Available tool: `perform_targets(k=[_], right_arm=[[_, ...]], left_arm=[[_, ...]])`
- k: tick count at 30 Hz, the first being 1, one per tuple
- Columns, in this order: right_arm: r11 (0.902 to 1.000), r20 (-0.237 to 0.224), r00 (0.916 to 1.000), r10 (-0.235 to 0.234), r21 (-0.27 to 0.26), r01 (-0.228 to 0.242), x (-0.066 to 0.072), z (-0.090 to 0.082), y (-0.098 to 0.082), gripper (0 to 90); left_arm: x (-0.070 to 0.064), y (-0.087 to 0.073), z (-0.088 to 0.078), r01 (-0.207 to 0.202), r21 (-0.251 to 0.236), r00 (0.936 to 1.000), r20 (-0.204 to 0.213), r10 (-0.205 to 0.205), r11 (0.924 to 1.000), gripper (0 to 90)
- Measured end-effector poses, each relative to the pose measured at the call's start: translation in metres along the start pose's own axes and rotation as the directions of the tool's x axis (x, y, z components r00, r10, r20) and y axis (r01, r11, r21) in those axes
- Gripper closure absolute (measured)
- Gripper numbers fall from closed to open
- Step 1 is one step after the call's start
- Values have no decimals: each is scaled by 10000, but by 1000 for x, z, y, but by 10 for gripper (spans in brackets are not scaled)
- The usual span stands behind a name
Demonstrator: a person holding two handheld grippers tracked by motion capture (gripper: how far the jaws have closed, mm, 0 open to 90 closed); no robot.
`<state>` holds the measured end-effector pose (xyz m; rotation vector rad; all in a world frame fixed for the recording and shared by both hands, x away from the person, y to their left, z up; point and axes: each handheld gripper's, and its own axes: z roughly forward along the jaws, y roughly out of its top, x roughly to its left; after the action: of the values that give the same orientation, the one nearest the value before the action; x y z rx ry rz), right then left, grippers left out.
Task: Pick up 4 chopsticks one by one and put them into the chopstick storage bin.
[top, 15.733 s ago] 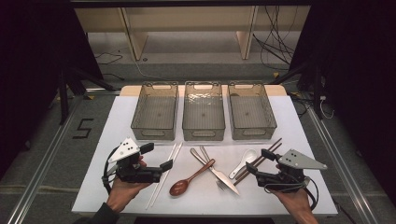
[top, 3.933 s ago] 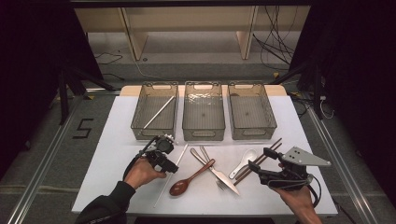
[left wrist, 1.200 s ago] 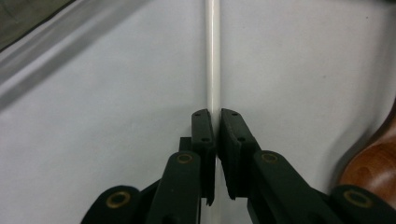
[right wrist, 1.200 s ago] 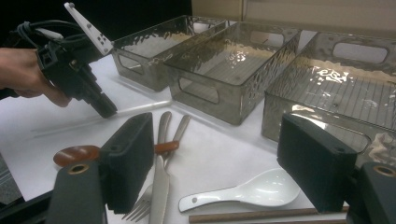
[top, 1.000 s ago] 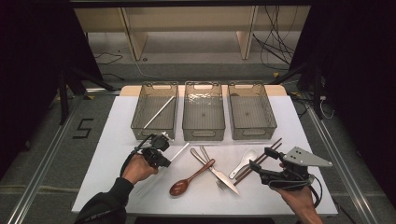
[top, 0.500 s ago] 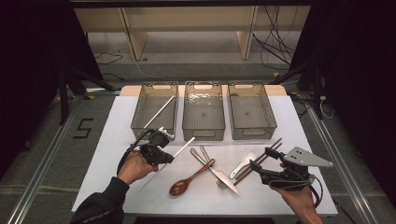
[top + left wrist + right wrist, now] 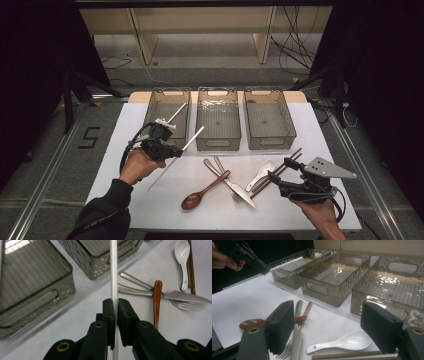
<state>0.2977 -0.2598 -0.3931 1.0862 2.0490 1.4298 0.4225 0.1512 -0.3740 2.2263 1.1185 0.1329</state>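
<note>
The left hand-held gripper [image 7: 172, 150], clamped on a white chopstick [image 7: 192, 138], has lifted it off the bench [image 7: 125, 140] toward the left bin [image 7: 150, 117]. The right hand-held gripper [image 7: 276, 178] waits open.

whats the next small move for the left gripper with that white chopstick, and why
Probably carry it forward over the left bin and lower it in. The left gripper is shut on the white chopstick, which hangs clear of the table, and a matching chopstick already lies in that bin, so the pair likely belongs together there.
</note>
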Motion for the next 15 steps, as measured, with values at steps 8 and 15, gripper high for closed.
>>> perform_targets(k=[8, 15], right_arm=[[10000, -22, 10000, 9, 9, -9, 0, 1, 0, 282], [10000, -20, 10000, 23, 14, -23, -1, 1, 0, 282]], left_arm=[[18, 15, -6, 340, -596, 9993, -117, -347, 9976, 841], [38, 29, -11, 586, -962, 9969, -473, -634, 9936, 841]])
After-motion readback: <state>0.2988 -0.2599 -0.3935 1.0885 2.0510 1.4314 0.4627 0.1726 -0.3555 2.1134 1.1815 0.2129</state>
